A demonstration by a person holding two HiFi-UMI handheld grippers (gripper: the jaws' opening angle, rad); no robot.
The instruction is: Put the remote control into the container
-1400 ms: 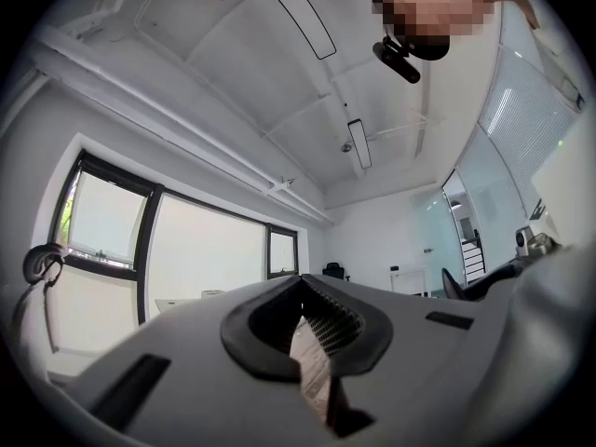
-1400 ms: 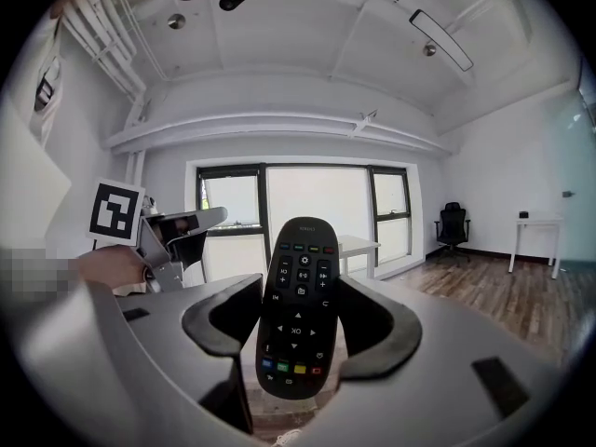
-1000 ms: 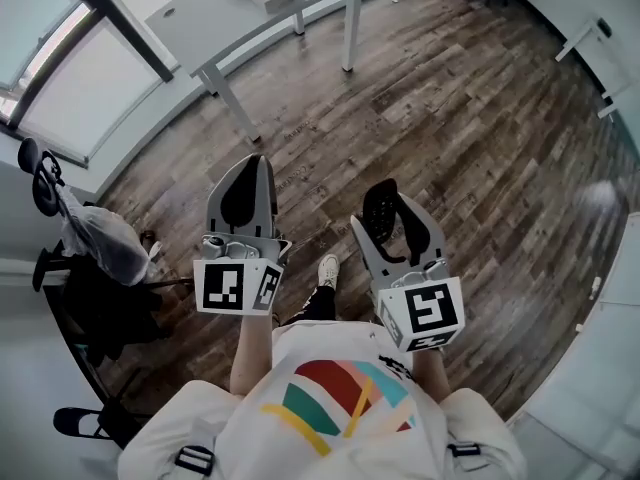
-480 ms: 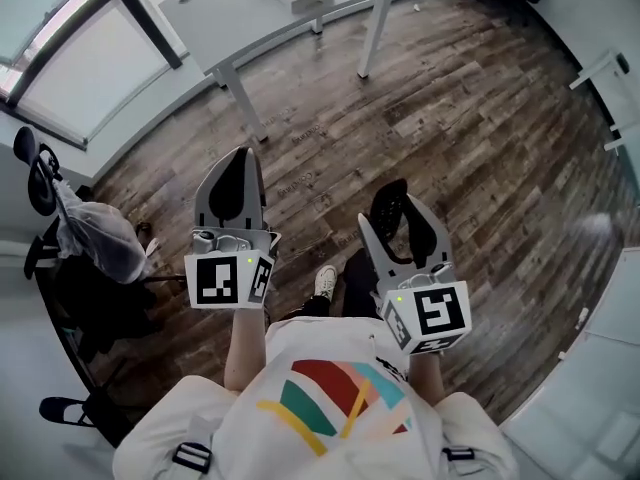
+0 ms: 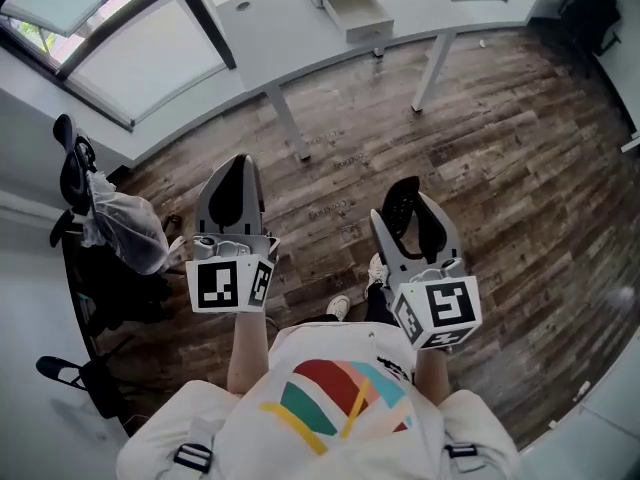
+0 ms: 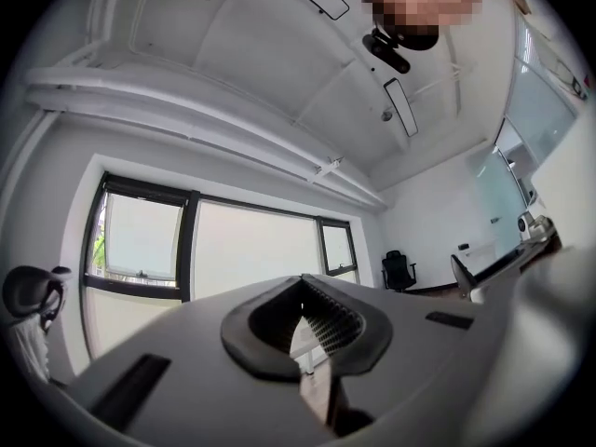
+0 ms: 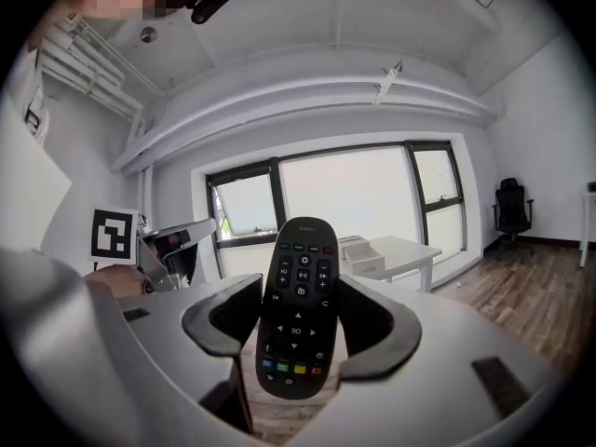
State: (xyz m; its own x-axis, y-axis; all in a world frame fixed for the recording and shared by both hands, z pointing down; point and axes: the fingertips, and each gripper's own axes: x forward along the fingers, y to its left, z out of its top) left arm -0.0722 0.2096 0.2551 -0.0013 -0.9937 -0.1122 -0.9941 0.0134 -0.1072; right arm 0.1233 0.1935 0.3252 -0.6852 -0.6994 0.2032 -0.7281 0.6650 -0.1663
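Room, largest first: the wood-plank floor (image 5: 510,158) fills most of the head view, and the person stands on it with a white shoe (image 5: 378,268) showing between the arms. A run of large dark-framed windows (image 5: 130,43) lines the far wall. In front of them stands a long white table (image 5: 290,38) on pale legs, well ahead of both grippers. On the tabletop we note a white open container (image 5: 358,13), drawer-like, with its inside showing empty from above. At the left wall sits a black office chair (image 5: 75,183) with a pale bag or cloth (image 5: 125,238) draped on it. A second black chair (image 7: 508,208) stands by the far windows in the right gripper view. Between the person and the table we see only bare floor. The left gripper (image 5: 238,168) is held out over the floor with its marker cube (image 5: 232,285) towards the body. Its own view shows the two jaws pressed together at the tips with nothing between them. The right gripper (image 5: 412,193) is held alongside it, apart from it, and carries its own marker cube (image 5: 440,311). Its jaws pinch the remote control (image 7: 298,305) by its long sides, roughly upright, button face towards the camera, well short of the container.
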